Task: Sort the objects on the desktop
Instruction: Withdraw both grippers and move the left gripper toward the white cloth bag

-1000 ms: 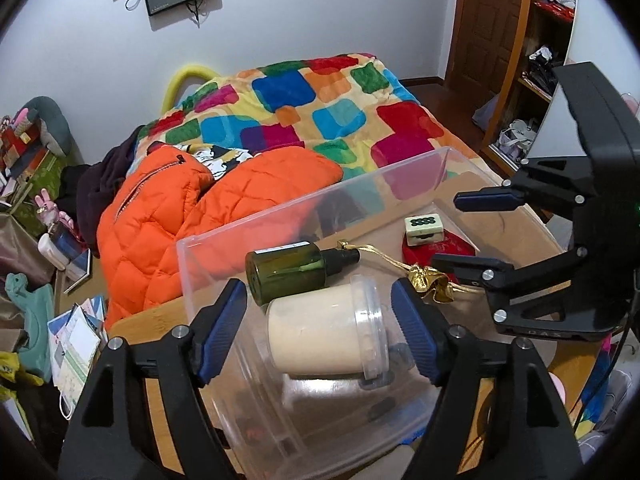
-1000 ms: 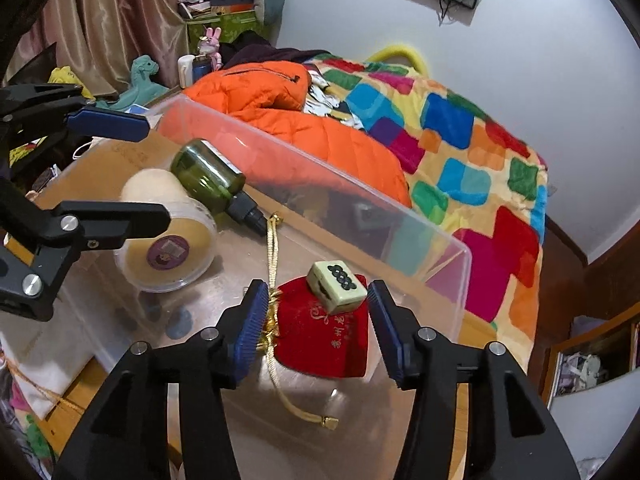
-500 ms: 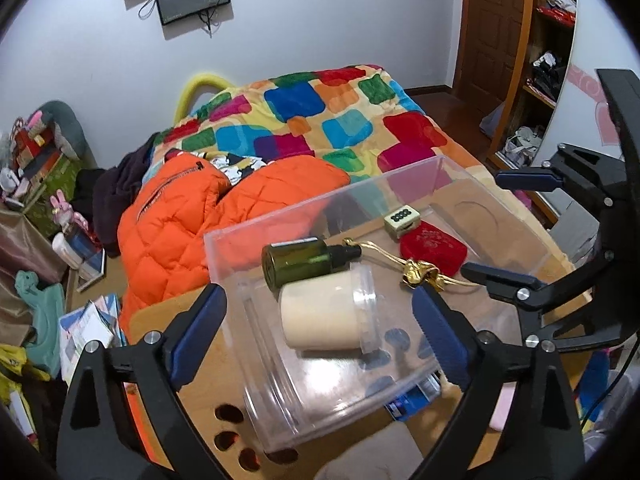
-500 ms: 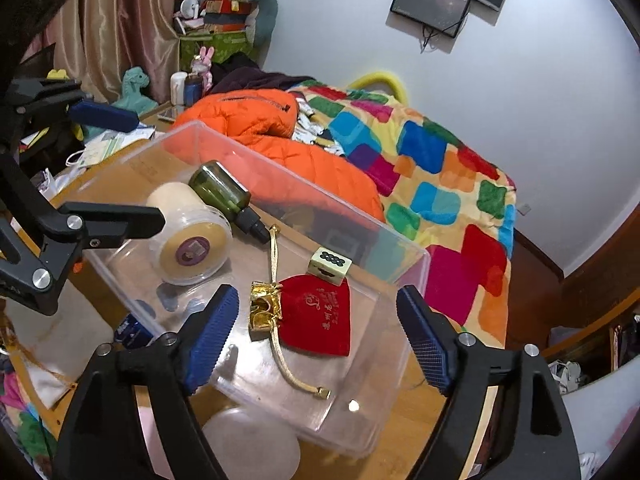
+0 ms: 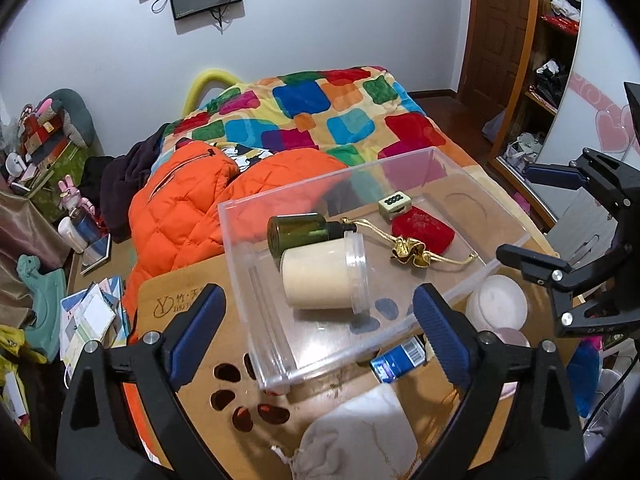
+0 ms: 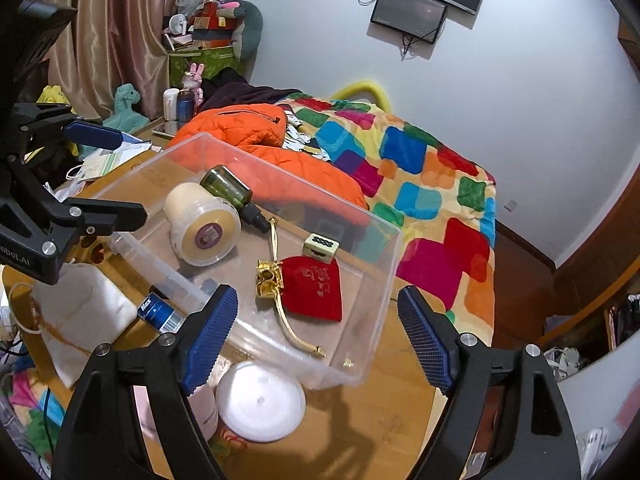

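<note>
Both hand-held grippers have been drawn back and up from the clear plastic bin [image 5: 460, 240] since a second ago, and their jaws have been spread wider. At present the left hand-held gripper [image 5: 316, 322] is held wide open above the near end of the bin, with nothing gripped; the right hand-held gripper [image 6: 316, 332] is likewise spread wide and empty, above the bin's other end. Inside the bin, a cream-coloured jar [image 5: 322, 274] is seen lying on its side, touching a dark green bottle [image 5: 302, 232], also on its side. A red pouch [image 6: 316, 288] with a gold drawstring lies flat further along, and a small mahjong tile [image 6: 321, 246] rests at its edge. The bin stands on the wooden surface [image 5: 184, 292]. Just beside the bin, on the surface, a round white lid [image 6: 260, 402], a blue-labelled tube [image 6: 160, 312] and a white cloth bag [image 6: 80, 312] are seen.
</note>
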### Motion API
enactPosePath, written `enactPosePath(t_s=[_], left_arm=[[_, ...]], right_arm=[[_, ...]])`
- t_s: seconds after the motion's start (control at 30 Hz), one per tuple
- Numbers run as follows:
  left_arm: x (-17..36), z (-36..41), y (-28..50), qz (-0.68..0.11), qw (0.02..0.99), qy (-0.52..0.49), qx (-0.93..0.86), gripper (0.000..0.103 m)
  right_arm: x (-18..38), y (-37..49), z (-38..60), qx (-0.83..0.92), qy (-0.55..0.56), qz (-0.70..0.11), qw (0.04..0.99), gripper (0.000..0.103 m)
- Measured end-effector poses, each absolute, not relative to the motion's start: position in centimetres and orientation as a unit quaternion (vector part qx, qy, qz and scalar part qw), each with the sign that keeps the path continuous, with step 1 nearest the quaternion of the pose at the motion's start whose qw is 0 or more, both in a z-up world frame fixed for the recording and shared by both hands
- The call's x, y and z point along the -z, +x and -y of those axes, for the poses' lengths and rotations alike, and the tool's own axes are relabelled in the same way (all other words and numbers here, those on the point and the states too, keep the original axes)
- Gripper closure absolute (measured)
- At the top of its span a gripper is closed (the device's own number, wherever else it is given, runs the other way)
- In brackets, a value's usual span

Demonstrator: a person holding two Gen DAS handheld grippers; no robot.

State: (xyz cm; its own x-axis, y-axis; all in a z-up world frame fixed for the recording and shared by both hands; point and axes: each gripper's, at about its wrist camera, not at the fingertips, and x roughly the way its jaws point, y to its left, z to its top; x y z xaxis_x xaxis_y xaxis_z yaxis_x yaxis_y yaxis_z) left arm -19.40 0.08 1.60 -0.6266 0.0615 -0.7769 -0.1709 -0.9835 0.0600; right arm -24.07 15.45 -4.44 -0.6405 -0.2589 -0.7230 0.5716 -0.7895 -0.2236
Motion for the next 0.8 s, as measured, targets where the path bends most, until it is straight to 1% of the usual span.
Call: enactPosePath(t_s=[0.33, 0.53, 0.8], left_arm=[[-1.5, 0.8, -16.9, -0.058, 0.051, -0.426, -0.901, 0.006], [-0.1, 1.6, -15.5, -0.046, 0.048, -0.438, -0.896, 0.006], [1.5, 2.2, -13.7, -0.029, 0.049, -0.452, -0.89, 0.006]], right_arm=[[3.9, -21.8, -16.5, 0.883, 0.346, -0.208, 0.238, 0.023], [4.4, -20.1, -16.9, 0.883, 0.346, -0.207, 0.241, 0.023], [5.6, -18.4, -17.3, 0.878, 0.36, -0.184, 0.255, 0.023]])
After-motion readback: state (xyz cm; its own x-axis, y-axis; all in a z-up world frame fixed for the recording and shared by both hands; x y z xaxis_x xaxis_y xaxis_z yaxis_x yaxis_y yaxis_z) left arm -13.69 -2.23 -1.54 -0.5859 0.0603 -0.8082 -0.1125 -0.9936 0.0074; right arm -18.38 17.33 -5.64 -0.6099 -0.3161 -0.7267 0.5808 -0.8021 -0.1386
